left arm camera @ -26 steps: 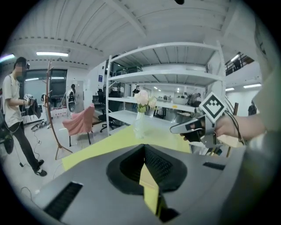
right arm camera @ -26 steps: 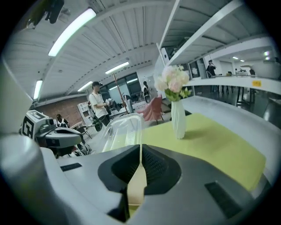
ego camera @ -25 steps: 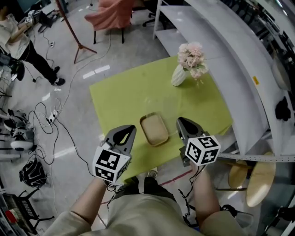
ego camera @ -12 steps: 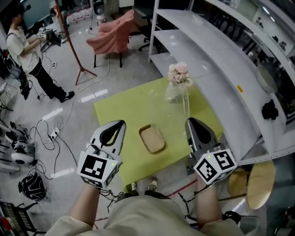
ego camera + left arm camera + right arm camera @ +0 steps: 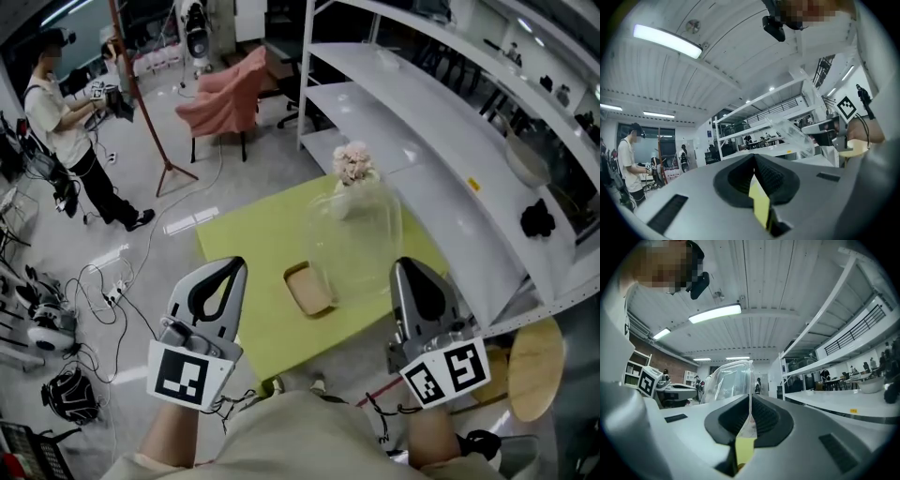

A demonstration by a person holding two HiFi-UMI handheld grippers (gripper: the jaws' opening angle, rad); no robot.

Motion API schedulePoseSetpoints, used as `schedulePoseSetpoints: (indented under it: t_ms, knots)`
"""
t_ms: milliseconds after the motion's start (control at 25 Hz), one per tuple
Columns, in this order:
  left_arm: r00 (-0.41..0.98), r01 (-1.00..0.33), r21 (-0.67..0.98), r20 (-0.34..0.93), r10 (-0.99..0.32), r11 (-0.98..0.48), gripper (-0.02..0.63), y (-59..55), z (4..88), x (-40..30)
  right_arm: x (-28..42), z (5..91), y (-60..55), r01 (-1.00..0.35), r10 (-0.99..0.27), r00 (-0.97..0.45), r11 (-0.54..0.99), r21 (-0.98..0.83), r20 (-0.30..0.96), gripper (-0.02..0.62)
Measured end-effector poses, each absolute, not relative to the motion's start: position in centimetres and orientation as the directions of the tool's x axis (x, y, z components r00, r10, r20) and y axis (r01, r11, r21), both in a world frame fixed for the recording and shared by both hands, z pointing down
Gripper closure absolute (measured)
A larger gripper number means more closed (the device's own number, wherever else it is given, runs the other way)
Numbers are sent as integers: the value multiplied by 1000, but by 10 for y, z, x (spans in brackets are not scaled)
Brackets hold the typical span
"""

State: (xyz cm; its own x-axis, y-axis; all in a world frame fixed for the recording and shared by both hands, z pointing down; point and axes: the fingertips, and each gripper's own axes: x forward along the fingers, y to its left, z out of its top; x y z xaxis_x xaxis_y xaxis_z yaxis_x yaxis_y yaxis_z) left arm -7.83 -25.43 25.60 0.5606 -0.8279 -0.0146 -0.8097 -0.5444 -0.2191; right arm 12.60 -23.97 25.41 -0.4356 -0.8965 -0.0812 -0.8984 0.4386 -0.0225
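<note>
My right gripper (image 5: 411,270) is shut on the thin rim of a clear plastic lid (image 5: 354,242), which stands up from its jaws high above the table. The right gripper view shows that lid (image 5: 732,379) rising from the closed jaws of the right gripper (image 5: 750,409). My left gripper (image 5: 225,269) is shut with nothing in it and hangs apart at the left. From the left gripper view the lid (image 5: 793,136) tilts beside the right gripper (image 5: 828,134). A shallow tan tray (image 5: 307,289) lies on the green table (image 5: 246,242) below both grippers.
A white vase of pink flowers (image 5: 350,171) stands at the table's far side. White shelving (image 5: 441,141) runs along the right, and a round wooden stool (image 5: 534,367) sits by it. A person (image 5: 66,122), a pink chair (image 5: 225,92) and floor cables (image 5: 103,272) lie to the left.
Both grippers have risen well above the table and tilted upward, so their views now face the ceiling. The clear lid went up with the right gripper.
</note>
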Motion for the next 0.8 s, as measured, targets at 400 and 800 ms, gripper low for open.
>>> schedulePoseSetpoints:
  t_ms: [400, 800]
  knots:
    - [553, -808, -212, 52, -832, -550, 599, -228, 289, -85, 115, 287, -213, -893, -895, -447, 447, 49, 17, 572]
    - [544, -814, -207, 54, -837, -542, 600, -231, 293, -92, 112, 307, -225, -882, -881, -470, 466, -69, 48, 572]
